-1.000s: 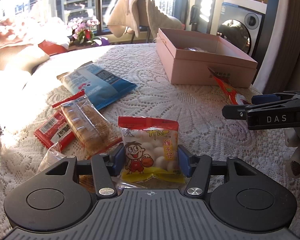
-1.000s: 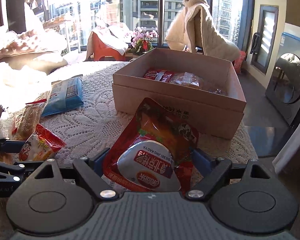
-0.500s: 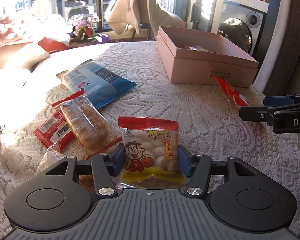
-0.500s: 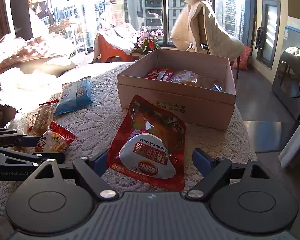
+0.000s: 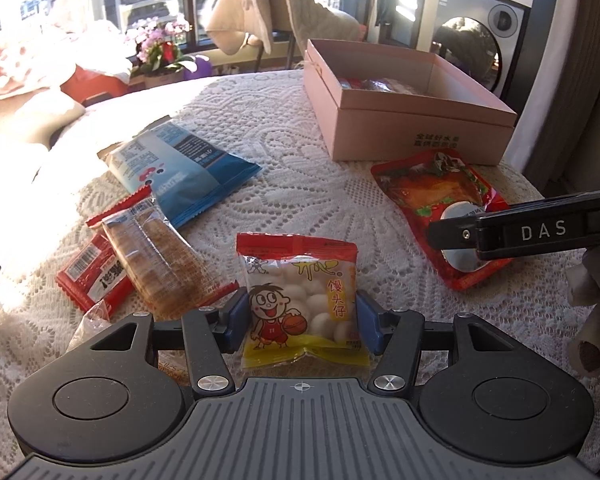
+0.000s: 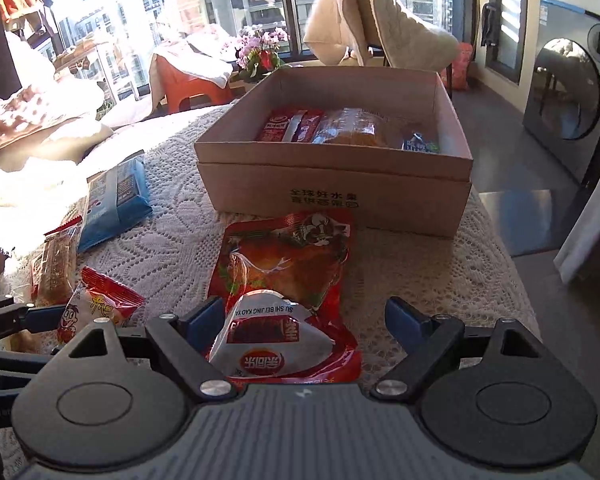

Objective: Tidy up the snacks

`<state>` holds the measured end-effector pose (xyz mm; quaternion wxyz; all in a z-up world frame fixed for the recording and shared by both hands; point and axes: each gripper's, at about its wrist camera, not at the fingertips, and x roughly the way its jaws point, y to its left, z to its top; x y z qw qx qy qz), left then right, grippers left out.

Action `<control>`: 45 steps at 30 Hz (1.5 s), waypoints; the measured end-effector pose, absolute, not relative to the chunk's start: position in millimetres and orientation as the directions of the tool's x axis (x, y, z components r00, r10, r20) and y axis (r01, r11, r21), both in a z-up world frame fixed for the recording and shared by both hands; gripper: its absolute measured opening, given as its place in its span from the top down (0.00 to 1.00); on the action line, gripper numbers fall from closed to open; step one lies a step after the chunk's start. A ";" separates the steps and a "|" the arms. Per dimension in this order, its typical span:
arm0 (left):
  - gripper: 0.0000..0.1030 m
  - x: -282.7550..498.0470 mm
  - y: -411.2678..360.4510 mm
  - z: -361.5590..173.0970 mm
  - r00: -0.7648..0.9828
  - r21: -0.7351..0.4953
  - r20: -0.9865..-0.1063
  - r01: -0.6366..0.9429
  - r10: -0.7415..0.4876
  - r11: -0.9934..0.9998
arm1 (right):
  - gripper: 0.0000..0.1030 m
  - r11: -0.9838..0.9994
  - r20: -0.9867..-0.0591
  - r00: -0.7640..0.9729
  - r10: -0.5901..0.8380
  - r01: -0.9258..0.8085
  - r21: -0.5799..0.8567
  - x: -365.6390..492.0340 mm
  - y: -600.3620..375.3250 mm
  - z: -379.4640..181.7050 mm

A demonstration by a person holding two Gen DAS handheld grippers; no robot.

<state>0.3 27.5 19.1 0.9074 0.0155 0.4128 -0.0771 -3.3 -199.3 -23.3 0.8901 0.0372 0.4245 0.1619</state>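
A lace tablecloth (image 5: 300, 168) covers the table. The left gripper (image 5: 300, 320) has its blue pads against both sides of a small puffed snack bag (image 5: 300, 300) with a red top, a cartoon boy holding a basketball and yellow Chinese characters; the jaws are clamped on it. To the left of these jaws lie a clear biscuit pack (image 5: 156, 256), a red wrapper (image 5: 88, 280) with a barcode, and a blue bag (image 5: 180, 168). The right gripper (image 6: 304, 320) stands spread wide, released, over a red pouch (image 6: 288, 280) reading "SU SHI BEI JING KAO YA"; the left pad is beside it, the right pad well apart. Beyond the pouch sits an open pink box (image 6: 340, 196) with Chinese print, snacks inside. The other gripper's arm reads "DAS".
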 end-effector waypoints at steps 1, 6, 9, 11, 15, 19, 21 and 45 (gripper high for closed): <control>0.41 -0.3 27.7 19.9 0.645 -0.040 -0.753 0.153 -0.131 0.987 | 0.10 0.942 -0.743 0.587 0.320 -0.278 0.186 -3.2 -193.0 -24.8; 0.41 0.9 29.7 21.0 0.637 -0.054 -0.758 0.152 -0.140 0.987 | 0.07 0.940 -0.737 0.639 0.222 -0.340 -0.012 -5.2 -162.7 -34.2; 0.41 -0.1 29.0 20.6 0.639 -0.047 -0.757 0.153 -0.135 0.987 | 0.00 0.949 -0.727 0.645 0.235 -0.314 0.028 3.1 -166.9 -38.7; 0.41 -0.5 29.0 20.4 0.640 -0.046 -0.756 0.152 -0.134 0.987 | 0.00 0.946 -0.720 0.651 0.239 -0.324 0.020 5.8 -165.9 -39.9; 0.41 -2.3 28.3 19.9 0.647 -0.045 -0.751 0.148 -0.131 0.988 | 0.00 0.944 -0.736 0.635 0.234 -0.328 0.017 9.8 -164.8 -38.2; 0.41 -4.7 25.7 19.0 0.653 -0.030 -0.748 0.148 -0.121 0.988 | 0.00 0.933 -0.717 0.646 0.261 -0.361 0.015 10.1 -166.9 -40.0; 0.41 -5.3 25.9 19.2 0.652 -0.032 -0.749 0.148 -0.122 0.988 | 0.00 0.925 -0.704 0.655 0.275 -0.379 0.009 6.9 -168.8 -40.9; 0.40 -14.4 26.3 15.4 0.675 -0.011 -0.724 0.189 -0.138 0.982 | 0.09 0.930 -0.675 0.686 0.272 -0.366 0.002 -35.4 -217.3 -39.2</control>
